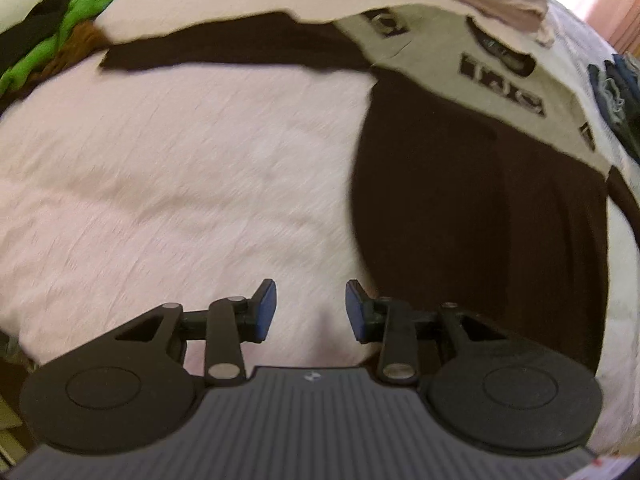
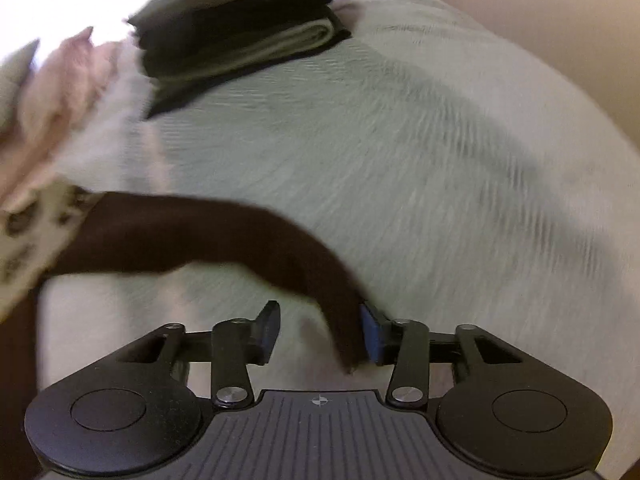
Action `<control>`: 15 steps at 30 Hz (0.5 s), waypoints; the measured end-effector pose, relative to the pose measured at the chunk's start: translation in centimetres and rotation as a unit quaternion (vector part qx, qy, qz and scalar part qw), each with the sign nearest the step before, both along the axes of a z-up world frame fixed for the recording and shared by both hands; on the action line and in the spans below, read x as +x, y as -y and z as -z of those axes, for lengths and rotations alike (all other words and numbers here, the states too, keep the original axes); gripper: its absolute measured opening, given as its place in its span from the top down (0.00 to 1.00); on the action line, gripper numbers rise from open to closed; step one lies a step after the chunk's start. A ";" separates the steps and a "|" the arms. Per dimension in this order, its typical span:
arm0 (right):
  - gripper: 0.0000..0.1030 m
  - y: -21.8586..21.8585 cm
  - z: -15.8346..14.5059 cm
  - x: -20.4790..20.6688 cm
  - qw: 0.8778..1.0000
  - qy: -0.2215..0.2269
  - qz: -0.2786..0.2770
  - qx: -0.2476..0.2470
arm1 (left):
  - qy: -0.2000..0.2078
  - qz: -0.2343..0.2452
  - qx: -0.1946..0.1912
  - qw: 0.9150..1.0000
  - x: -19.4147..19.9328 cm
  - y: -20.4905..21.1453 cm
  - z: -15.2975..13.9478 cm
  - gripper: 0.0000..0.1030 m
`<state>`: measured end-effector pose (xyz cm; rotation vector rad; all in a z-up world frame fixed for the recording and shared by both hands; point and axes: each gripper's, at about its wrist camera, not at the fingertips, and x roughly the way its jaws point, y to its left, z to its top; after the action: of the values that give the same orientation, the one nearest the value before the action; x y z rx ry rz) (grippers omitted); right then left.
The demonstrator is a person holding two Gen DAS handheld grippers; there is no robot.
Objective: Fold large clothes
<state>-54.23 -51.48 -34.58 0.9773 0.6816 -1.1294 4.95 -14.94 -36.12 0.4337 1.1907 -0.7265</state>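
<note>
Big shirt: the dark brown shirt [image 1: 480,200] lies spread flat on the bed, to the right of the left gripper. It has a cream top part with dark letters and patches. The letters are blurry and I cannot read them.
Shirt's long sleeve: one brown sleeve [image 1: 224,46] stretches out flat to the left, far up in the left view. Its end is a bit fuzzy.
Other sleeve: in the right view a brown sleeve [image 2: 240,236] curves down between the fingers of the right gripper. Its tip sits close to the blue pad on the right.
Left gripper: the left gripper [image 1: 311,310] has its fingers spread apart, with nothing between them. It is above the pale pink blanket [image 1: 180,180], next to the shirt's left edge.
Right gripper: the right gripper [image 2: 320,330] has its fingers apart too. The sleeve is not squeezed; there is a wide gap on its left side.
Folded pile: a stack of folded clothes [image 2: 240,32], dark and grey-green, sits far back on the bed. Its top is cut off by the picture edge.
Messy clothes: green and black clothes [image 1: 60,36] bunch up at the far left corner, partly cut off.
Blur: both pictures are smeared, so small things are hard to see.
</note>
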 end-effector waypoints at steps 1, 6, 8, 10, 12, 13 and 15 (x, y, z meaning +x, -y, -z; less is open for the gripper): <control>0.59 -1.6 -0.1 0.7 1.000 0.024 0.000 0.011 | -0.008 -0.003 0.001 1.000 0.1 -0.7 0.3 0.69; 0.59 -10.3 1.7 5.4 0.988 0.109 -0.030 0.103 | -0.067 -0.013 -0.014 0.998 -0.5 -1.9 3.3 0.69; 0.59 -12.7 2.5 7.7 0.986 0.109 -0.044 0.119 | -0.083 -0.024 -0.048 0.995 -1.1 -1.1 4.2 0.68; 0.59 -14.5 3.0 9.6 0.986 0.106 -0.040 0.125 | -0.114 -0.032 -0.084 0.989 -1.9 0.2 5.2 0.68; 0.59 -15.4 3.1 10.9 0.985 0.113 -0.036 0.124 | -0.120 -0.024 -0.098 0.988 -3.2 2.3 5.9 0.68; 0.59 -15.9 3.0 11.3 0.986 0.113 -0.038 0.121 | -0.124 -0.017 -0.106 0.986 -4.0 3.2 6.1 0.68; 0.59 -16.7 3.0 12.4 0.987 0.105 -0.043 0.117 | -0.148 -0.007 -0.125 0.981 -5.2 4.5 6.4 0.55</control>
<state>-41.79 -34.81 -37.54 1.2357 0.6875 -0.8693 -0.29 -19.48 -42.57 0.1087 1.3555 -0.9390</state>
